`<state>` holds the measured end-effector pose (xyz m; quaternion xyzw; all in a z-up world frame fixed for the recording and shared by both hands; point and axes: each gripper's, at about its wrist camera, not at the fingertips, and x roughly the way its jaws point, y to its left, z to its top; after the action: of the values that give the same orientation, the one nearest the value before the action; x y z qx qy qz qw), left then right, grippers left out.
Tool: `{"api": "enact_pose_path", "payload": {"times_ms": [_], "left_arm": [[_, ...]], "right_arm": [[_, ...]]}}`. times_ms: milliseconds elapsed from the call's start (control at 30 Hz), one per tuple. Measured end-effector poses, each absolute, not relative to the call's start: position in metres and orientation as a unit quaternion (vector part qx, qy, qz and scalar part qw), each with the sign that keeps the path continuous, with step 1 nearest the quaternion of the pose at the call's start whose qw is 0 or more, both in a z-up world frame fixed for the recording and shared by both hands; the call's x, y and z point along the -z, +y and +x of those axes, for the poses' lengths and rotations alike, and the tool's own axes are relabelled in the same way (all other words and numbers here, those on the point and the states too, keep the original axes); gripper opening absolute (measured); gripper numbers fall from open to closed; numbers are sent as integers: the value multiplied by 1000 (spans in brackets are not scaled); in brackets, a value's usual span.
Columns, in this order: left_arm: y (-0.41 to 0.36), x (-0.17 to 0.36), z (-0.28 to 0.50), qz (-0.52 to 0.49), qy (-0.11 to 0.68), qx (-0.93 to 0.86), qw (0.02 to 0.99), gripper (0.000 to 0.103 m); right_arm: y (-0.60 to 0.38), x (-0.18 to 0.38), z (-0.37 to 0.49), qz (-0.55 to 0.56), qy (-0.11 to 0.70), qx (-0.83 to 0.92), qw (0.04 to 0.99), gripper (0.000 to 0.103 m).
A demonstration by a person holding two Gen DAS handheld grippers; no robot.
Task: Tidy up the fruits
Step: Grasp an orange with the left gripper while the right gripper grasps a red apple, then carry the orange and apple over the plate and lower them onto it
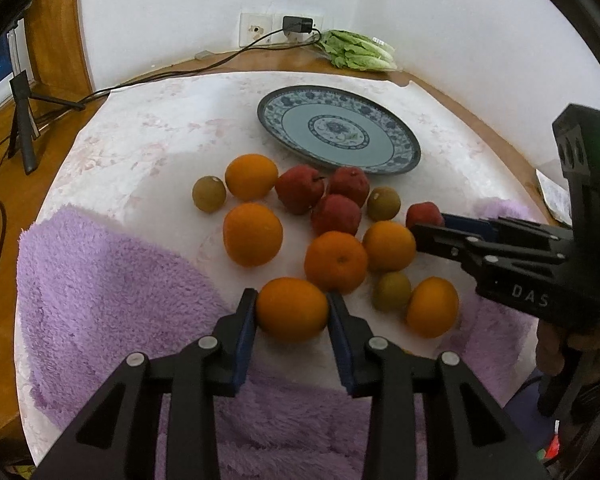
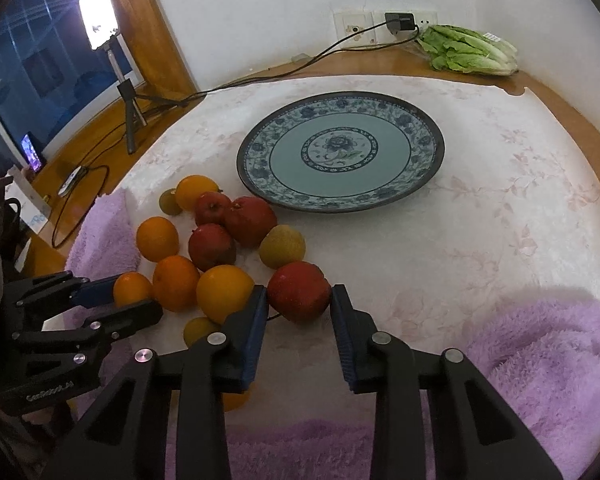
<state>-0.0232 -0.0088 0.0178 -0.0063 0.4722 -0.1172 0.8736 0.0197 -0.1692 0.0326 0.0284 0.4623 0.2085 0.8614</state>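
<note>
Beside the empty plate (image 2: 340, 152), the left gripper (image 1: 292, 308) pinched an orange (image 1: 292, 309) while the right gripper (image 2: 300, 296) clamped a red apple (image 2: 298, 291), both fruits apparently gripped for sorting, resting on the tablecloth (image 2: 480, 220).

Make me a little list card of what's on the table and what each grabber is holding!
left gripper: shut on an orange
right gripper: shut on a red apple
plate: blue patterned, no fruit on it
loose fruit: oranges, red apples, small green-brown fruits, clustered beside the plate
towel: purple, fluffy
back corner: lettuce
</note>
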Motion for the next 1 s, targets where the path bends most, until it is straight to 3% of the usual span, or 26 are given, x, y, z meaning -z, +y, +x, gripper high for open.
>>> {"api": "enact_pose_path", "payload": {"times_ms": [1000], "left_arm": [[-27,-78,48,-37,427,138,893,36]], "right_arm": [[-181,-88,48,14,425,-200,883,33]]}}
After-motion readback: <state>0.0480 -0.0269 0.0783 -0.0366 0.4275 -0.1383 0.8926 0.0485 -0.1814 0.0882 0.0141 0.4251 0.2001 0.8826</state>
